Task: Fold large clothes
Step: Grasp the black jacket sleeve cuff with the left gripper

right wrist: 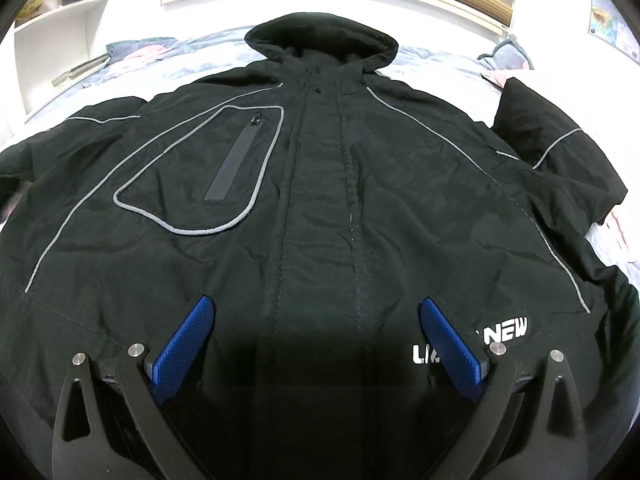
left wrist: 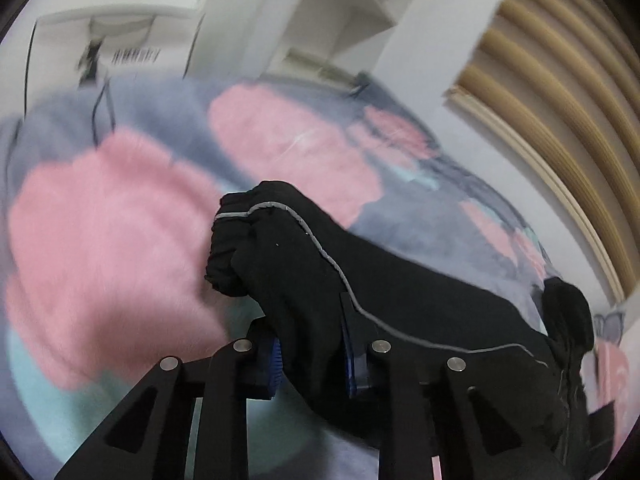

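Observation:
A black hooded jacket [right wrist: 320, 200] with grey piping lies front-up and spread out on the bed, hood [right wrist: 320, 40] at the far end. My right gripper [right wrist: 316, 328] hovers open just over its lower front, blue pads [right wrist: 184, 340] wide apart beside the white lettering. In the left wrist view one black sleeve [left wrist: 304, 264] runs up between the blue pads, cuff [left wrist: 232, 240] bunched beyond them. My left gripper [left wrist: 312, 356] is shut on this sleeve above the pink and grey bedcover [left wrist: 120, 220]. The other sleeve [right wrist: 560, 152] lies bent at the right.
A white shelf unit [left wrist: 340, 12] stands by the bed, with a wooden slatted headboard [left wrist: 560, 100] along the wall. In the right wrist view a pillow [right wrist: 508, 56] lies at the far right and shelves [right wrist: 60, 40] stand at the far left.

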Demonstrator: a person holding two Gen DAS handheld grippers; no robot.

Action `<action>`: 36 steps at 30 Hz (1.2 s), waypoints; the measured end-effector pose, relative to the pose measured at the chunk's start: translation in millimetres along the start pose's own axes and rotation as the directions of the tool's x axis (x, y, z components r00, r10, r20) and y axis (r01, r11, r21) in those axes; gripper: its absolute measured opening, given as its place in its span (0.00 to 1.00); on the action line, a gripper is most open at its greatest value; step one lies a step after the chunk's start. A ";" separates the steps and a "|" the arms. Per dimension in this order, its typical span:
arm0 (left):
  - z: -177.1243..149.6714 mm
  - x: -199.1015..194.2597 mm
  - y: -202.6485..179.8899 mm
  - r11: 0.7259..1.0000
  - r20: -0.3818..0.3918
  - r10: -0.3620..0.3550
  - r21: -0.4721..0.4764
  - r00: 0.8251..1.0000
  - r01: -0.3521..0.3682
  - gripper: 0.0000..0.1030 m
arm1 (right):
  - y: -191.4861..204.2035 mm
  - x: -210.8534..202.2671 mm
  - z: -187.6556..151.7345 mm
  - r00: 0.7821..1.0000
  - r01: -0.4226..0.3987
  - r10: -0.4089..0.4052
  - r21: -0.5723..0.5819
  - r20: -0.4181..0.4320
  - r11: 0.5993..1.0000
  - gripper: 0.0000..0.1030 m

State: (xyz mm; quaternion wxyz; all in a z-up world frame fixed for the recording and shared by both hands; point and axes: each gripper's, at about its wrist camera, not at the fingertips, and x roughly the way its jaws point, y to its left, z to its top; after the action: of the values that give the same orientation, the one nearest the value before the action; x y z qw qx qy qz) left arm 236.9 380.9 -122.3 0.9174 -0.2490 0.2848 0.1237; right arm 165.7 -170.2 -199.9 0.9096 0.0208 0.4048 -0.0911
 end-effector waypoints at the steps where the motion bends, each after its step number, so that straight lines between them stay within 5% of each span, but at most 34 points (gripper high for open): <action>1: 1.4 -7.3 -7.2 1.000 0.020 -0.006 0.026 1.000 0.005 0.22 | -0.2 0.2 -0.2 1.000 -0.002 0.002 0.001 0.000 1.000 1.00; 5: 5.3 -47.2 -46.5 0.988 0.092 -0.070 0.142 0.993 0.057 0.20 | -1.1 0.7 -0.5 1.000 -0.008 0.008 0.005 0.002 1.000 1.00; 10: 2.7 -99.4 -127.5 0.930 0.153 -0.229 0.325 0.961 0.170 0.19 | -2.5 1.1 -1.4 1.000 -0.017 0.017 0.010 0.006 1.000 1.00; 13: -5.2 -122.1 -175.6 0.872 0.148 -0.330 0.426 0.932 0.241 0.19 | -2.8 1.2 -1.7 1.000 -0.022 0.022 0.012 0.008 1.000 1.00; 18: -42.5 -134.3 -262.2 0.729 0.012 -0.475 0.566 0.880 0.386 0.19 | -4.4 1.6 -1.1 0.999 -0.033 0.033 0.017 0.011 0.999 1.00; 23: -97.3 -87.9 -319.4 0.647 -0.223 -0.458 0.580 0.861 0.495 0.19 | -6.2 1.4 -1.3 0.999 -0.047 0.047 0.022 0.014 0.999 1.00; 27: -154.1 -17.9 -333.7 0.658 -0.402 -0.282 0.580 0.871 0.480 0.19 | -7.5 1.4 -1.5 0.998 -0.059 0.059 0.025 0.018 0.998 1.00; 30: -183.2 14.5 -329.7 0.654 -0.499 -0.211 0.567 0.840 0.501 0.20 | -8.2 1.0 -1.2 0.997 -0.068 0.067 0.030 0.022 0.997 1.00; 31: -187.2 13.3 -329.6 0.642 -0.497 -0.209 0.579 0.842 0.502 0.20 | -8.9 0.9 -1.1 0.997 -0.072 0.071 0.033 0.024 0.997 1.00; 33: -186.5 6.3 -333.1 0.627 -0.506 -0.215 0.584 0.835 0.515 0.39 | -8.8 1.5 -1.1 0.997 -0.073 0.072 0.034 0.021 0.997 1.00; 35: -184.8 -3.2 -333.5 0.613 -0.543 -0.251 0.551 0.801 0.566 0.55 | -8.0 1.9 -0.7 0.998 -0.068 0.067 0.030 0.018 0.997 1.00; 36: -182.0 -10.8 -334.7 0.614 -0.542 -0.268 0.542 0.797 0.575 0.55 | -7.6 2.2 -0.5 0.998 -0.066 0.066 0.028 0.014 0.997 1.00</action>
State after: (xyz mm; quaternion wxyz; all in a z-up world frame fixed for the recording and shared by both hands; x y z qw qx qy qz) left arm 267.8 1.0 -116.6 0.8633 0.0252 0.4257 -0.2698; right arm 165.3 -178.0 -201.5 0.9144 0.0464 0.3966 -0.0669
